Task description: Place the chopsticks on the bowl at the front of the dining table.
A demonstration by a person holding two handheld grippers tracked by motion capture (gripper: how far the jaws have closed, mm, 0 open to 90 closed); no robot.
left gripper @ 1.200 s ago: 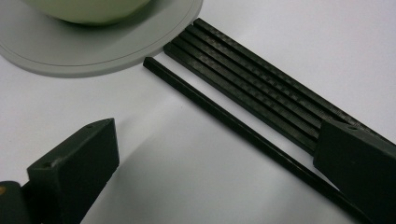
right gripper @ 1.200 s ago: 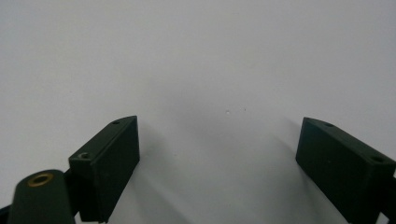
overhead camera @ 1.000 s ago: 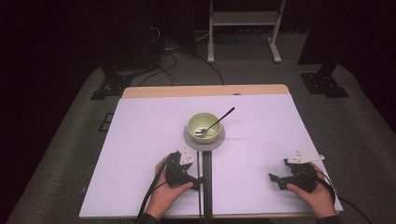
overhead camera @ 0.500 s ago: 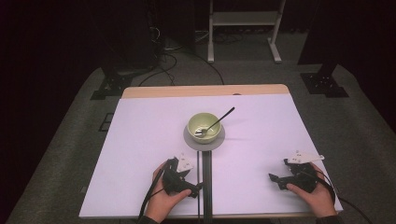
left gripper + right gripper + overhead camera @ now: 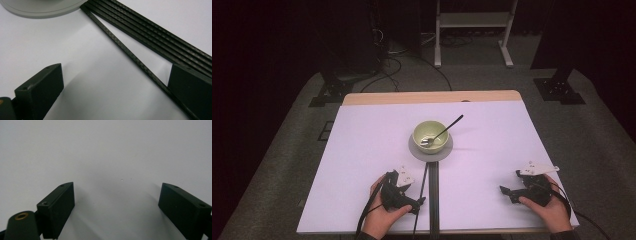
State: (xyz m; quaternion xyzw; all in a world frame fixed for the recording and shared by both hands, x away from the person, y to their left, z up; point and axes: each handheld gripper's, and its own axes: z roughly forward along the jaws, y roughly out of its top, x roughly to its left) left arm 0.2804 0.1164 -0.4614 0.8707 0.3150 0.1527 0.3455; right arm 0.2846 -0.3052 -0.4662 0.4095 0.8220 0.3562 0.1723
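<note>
Both hand-held grippers, left (image 5: 418,202) and right (image 5: 504,190), rested released on the near bench (image 5: 362,150), straddling the black strips (image 5: 432,200).

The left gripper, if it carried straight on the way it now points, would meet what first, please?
Most likely the thin black strip, which crosses the table just ahead of the open left gripper. Beyond it lies the wider black ribbed band. Depth is hard to judge.
</note>
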